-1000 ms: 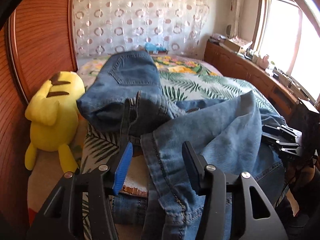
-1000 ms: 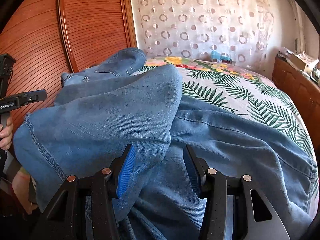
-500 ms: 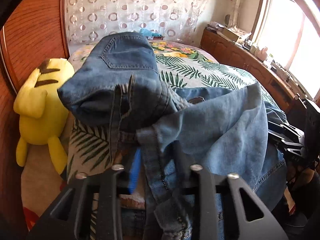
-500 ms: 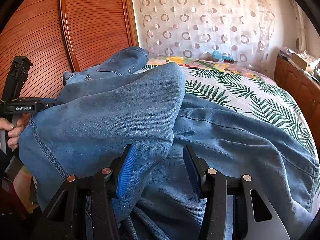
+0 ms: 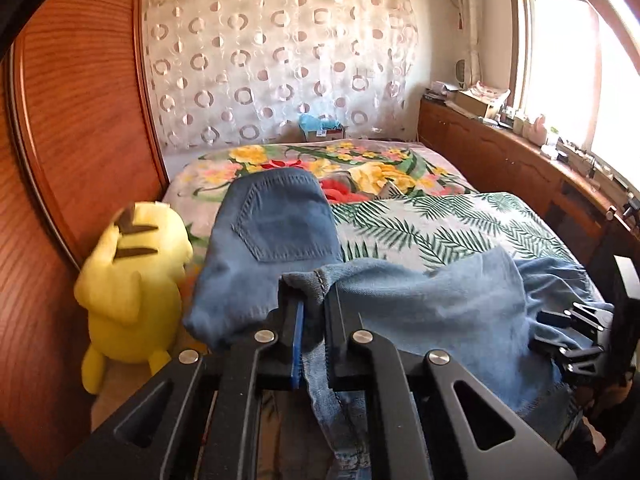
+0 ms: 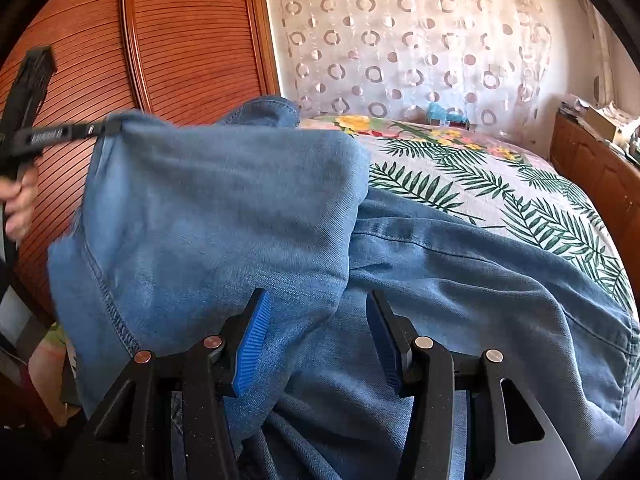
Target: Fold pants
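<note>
Blue jeans (image 5: 420,308) lie crumpled across the near end of the bed, a back pocket (image 5: 288,228) facing up. My left gripper (image 5: 312,300) has its jaws closing tight on a stitched hem of the jeans, and the pads press on the denim. In the right wrist view the left gripper (image 6: 100,128) holds that hem corner up at the upper left, so a jeans (image 6: 220,200) leg hangs stretched from it. My right gripper (image 6: 316,320) stands open low over the denim, with a soft fold lying between and beneath its pads. In the left wrist view the right gripper (image 5: 560,332) shows at the denim's right edge.
The bed (image 5: 420,232) has a leaf and flower cover. A yellow plush toy (image 5: 132,280) leans at its left edge against a wooden wardrobe (image 5: 72,120). A wooden sideboard (image 5: 520,168) runs along the window side. A hand (image 6: 20,200) grips the left tool's handle.
The left gripper's jaws went from wide apart to shut on the hem, then rose with it, pulling the jeans leg up. The right gripper has stayed where it was.
</note>
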Demonstrator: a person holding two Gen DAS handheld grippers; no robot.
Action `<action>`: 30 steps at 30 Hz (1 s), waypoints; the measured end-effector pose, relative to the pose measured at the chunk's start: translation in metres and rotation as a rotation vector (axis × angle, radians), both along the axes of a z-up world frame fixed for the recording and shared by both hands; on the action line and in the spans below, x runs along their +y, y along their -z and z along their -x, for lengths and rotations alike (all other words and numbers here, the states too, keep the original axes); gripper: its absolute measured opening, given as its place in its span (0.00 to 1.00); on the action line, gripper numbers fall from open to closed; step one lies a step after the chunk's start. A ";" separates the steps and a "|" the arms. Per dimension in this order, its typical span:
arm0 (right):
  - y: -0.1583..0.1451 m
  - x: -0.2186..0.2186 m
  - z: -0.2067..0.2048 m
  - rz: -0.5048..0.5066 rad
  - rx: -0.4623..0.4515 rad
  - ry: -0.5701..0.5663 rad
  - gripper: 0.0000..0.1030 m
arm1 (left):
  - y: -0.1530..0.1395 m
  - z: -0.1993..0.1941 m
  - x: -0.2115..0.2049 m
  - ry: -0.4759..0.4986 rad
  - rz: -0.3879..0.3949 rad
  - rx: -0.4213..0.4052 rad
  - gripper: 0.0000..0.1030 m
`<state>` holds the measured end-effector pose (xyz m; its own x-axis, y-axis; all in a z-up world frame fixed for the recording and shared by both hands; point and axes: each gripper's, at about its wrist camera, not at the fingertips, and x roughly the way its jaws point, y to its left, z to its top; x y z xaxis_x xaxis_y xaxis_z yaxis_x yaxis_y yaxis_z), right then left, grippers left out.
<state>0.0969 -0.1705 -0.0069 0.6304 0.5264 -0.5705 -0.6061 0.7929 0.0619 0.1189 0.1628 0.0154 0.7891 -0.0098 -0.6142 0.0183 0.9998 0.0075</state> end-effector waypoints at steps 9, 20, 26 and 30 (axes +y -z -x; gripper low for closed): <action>0.001 0.001 0.002 -0.002 -0.003 0.003 0.50 | 0.016 0.003 0.004 -0.021 0.010 0.024 0.30; 0.000 0.001 0.004 0.002 -0.008 0.004 0.50 | 0.013 0.036 -0.039 0.066 0.019 -0.049 0.81; -0.009 -0.016 0.012 0.008 -0.039 0.032 0.50 | 0.024 0.046 -0.072 0.099 0.045 -0.051 0.81; -0.024 -0.042 0.025 0.009 -0.083 0.068 0.50 | 0.032 0.053 -0.094 0.110 0.040 -0.048 0.81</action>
<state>0.0723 -0.2127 0.0174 0.7098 0.4759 -0.5193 -0.5538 0.8326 0.0061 0.0662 0.0688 -0.0163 0.8104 -0.1216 -0.5732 0.1284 0.9913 -0.0288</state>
